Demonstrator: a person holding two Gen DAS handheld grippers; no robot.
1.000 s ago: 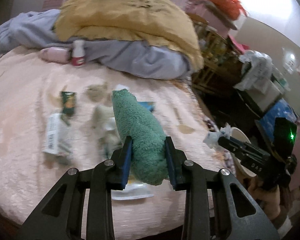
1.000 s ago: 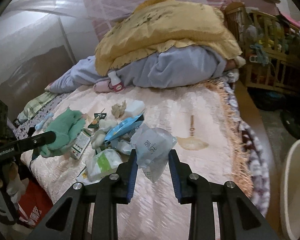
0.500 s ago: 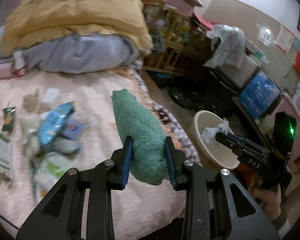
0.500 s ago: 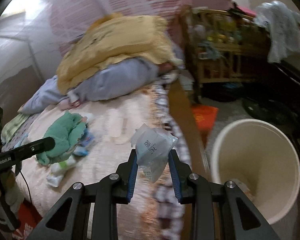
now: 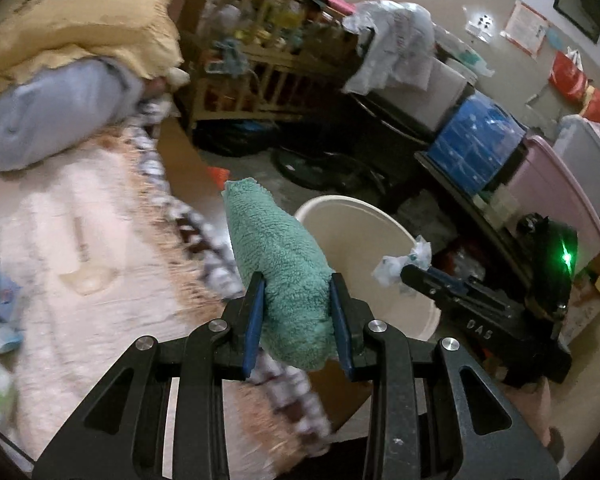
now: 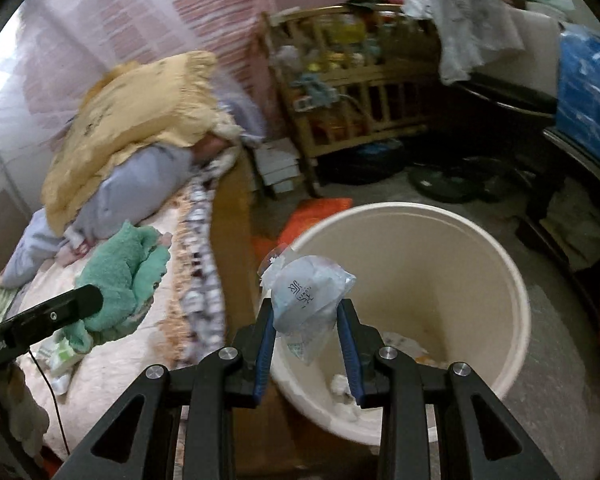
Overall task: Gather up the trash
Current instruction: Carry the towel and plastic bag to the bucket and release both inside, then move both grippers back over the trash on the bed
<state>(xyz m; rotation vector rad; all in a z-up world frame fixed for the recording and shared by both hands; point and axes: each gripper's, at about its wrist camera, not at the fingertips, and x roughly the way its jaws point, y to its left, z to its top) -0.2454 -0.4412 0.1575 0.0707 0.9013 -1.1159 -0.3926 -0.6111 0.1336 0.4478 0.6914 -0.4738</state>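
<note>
A bed [image 5: 80, 240] with a pale pink cover filled the left side, its patterned fringed edge [image 6: 198, 264] hanging toward the floor [image 6: 552, 344]. A yellow quilt [image 6: 140, 120] lay heaped over grey-blue bedding [image 6: 136, 188] at the bed's far end, with a sheer pink striped curtain [image 6: 148, 12] behind. Beyond stood a wooden crib [image 6: 360, 92] crammed with clutter. The floor was bare grey concrete. Along the right wall, a blue storage box [image 5: 476, 144] and a pink plastic bin [image 5: 556, 188] sat on dark shelving, with white cloth [image 5: 392, 48] draped over an appliance. Papers [image 5: 526, 28] were stuck on the beige wall, and the light was dim.
</note>
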